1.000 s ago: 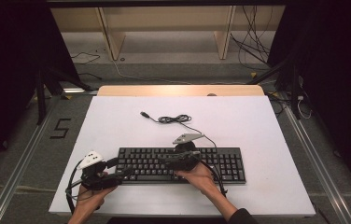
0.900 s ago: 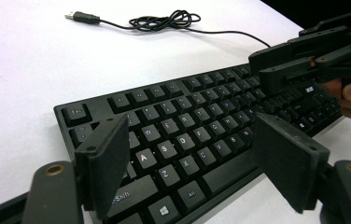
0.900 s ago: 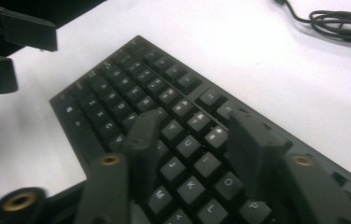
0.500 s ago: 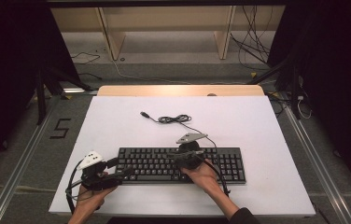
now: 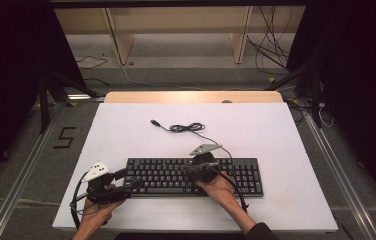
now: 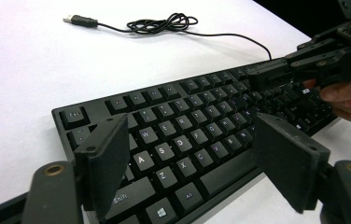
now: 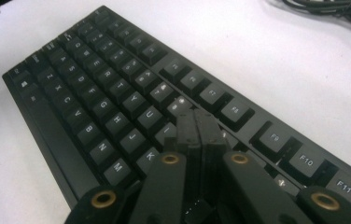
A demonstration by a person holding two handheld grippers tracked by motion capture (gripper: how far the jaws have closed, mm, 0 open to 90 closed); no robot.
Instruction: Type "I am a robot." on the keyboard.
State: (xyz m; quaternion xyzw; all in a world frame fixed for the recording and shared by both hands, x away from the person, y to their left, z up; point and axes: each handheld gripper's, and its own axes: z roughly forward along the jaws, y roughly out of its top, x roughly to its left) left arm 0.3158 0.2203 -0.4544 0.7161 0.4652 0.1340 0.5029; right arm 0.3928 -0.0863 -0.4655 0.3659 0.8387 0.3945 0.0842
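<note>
Item: keyboard [image 5: 194, 176]. My right gripper [image 7: 196, 122], jaws just closed together on nothing, poised over the I/O keys; left gripper [image 6: 190, 161] gaping, empty. Next: press downward.

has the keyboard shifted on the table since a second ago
No. In the high view the keyboard lies at the same spot on the white table, with the coiled cable behind it as before.

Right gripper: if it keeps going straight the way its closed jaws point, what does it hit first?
Most likely the keyboard: the right gripper, jaws shut together with nothing between them, angles down at the keys around I and O. How close the tips are I cannot tell.
</note>
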